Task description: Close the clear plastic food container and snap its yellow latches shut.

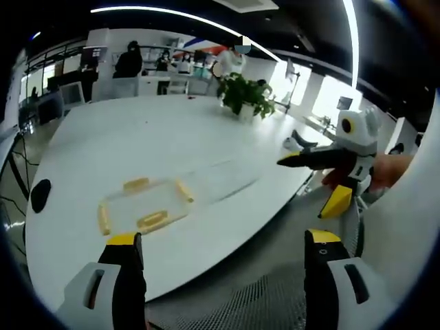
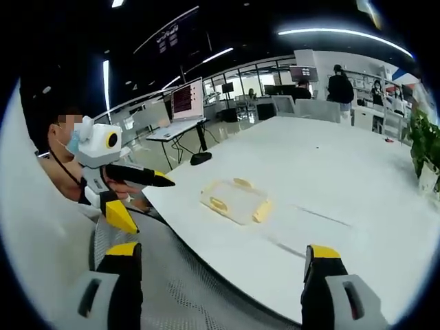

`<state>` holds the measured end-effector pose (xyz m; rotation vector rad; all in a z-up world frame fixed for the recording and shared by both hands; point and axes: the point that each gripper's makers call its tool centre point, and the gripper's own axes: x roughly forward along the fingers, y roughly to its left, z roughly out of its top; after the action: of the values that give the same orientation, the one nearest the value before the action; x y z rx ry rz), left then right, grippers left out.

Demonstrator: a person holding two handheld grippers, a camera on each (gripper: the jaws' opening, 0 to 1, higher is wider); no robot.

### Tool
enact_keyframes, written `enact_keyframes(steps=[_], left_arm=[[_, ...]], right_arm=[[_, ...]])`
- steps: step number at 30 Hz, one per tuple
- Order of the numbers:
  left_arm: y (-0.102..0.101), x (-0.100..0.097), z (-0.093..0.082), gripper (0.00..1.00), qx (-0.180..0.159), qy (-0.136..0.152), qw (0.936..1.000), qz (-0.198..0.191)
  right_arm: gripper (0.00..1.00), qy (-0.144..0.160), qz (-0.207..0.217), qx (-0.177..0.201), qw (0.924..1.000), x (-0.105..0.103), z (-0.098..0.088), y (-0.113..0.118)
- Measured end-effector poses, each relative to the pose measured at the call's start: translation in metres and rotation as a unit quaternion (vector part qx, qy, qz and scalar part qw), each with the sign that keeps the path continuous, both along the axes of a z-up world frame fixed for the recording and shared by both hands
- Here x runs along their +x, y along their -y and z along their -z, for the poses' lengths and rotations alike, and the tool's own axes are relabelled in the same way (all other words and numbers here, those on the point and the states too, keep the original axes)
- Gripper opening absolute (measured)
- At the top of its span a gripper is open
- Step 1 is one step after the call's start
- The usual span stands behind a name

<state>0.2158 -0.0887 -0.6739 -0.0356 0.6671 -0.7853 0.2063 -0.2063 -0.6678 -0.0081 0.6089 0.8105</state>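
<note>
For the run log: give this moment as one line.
left claw: open, off table | right claw: open, off table | container: on table, untouched

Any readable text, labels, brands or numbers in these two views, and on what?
None can be read.
Monitor: something on the screen, too blurred to read.
Ceiling sign: marks too small to read.
Container, its latches and both grippers: no print visible.
</note>
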Motion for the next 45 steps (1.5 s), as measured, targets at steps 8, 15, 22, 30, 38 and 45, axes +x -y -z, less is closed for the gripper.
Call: enact_keyframes(steps=[8, 15, 22, 30, 38, 45], left_arm=[[0.0003, 0.0002, 0.0003, 0.96, 0.003, 0.003, 1.0, 0.0], [0.0001, -0.0007, 0.0006, 0.97, 0.009, 0.004, 0.9999, 0.004], [0.0, -0.0002, -0.0008, 0.97, 0.004, 0.004, 1.0, 0.002], [-0.0001, -0.0002, -0.0014, 0.97, 0.003, 0.004, 1.0, 0.001], [0.0, 0.0003, -0.0046, 0.97, -0.012, -0.004, 0.9999, -0.006], [-0.0013, 0.0017, -0.0073, 0.97, -0.023, -0.005, 0.9996, -0.012]], right_arm=[[0.99, -0.001, 0.001, -0.008, 1.0, 0.0003, 0.0022, 0.0009], [0.99, 0.0, 0.003, -0.008, 1.0, 0.0008, 0.0021, 0.0014], [0.97, 0.004, 0.002, -0.006, 1.0, 0.0011, 0.0007, 0.001], [0.97, 0.003, 0.003, -0.006, 1.0, 0.0011, 0.0001, 0.0008], [0.95, 0.018, -0.003, -0.006, 0.9998, 0.0019, -0.003, -0.0004], [0.94, 0.022, -0.004, -0.009, 0.9997, 0.003, -0.0036, 0.0002]])
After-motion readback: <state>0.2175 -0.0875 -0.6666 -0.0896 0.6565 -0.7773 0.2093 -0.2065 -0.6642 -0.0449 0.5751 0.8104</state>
